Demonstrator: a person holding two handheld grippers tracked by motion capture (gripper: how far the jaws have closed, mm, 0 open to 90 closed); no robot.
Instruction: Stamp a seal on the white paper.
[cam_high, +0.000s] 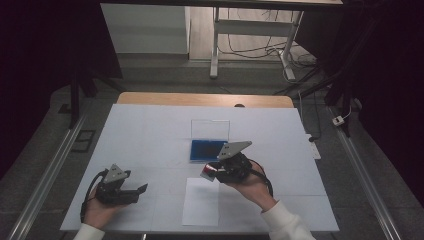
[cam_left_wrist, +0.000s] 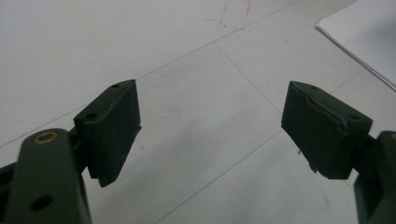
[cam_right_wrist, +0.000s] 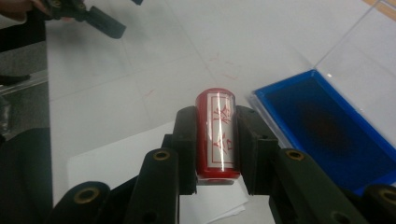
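My right gripper is shut on a red stamp with a white label of red characters; both pads press its sides. From above, the right gripper holds the stamp just over the far edge of a white paper sheet, in front of the blue ink pad. The ink pad lies to the right of the stamp in the right gripper view. My left gripper rests at the near left of the table, jaws open and empty. Its pads stand wide apart over bare white surface.
The ink pad's clear lid stands upright behind it. A white covering spans the table. A corner of the paper sheet lies at the upper right of the left gripper view. Faint red marks stain the surface.
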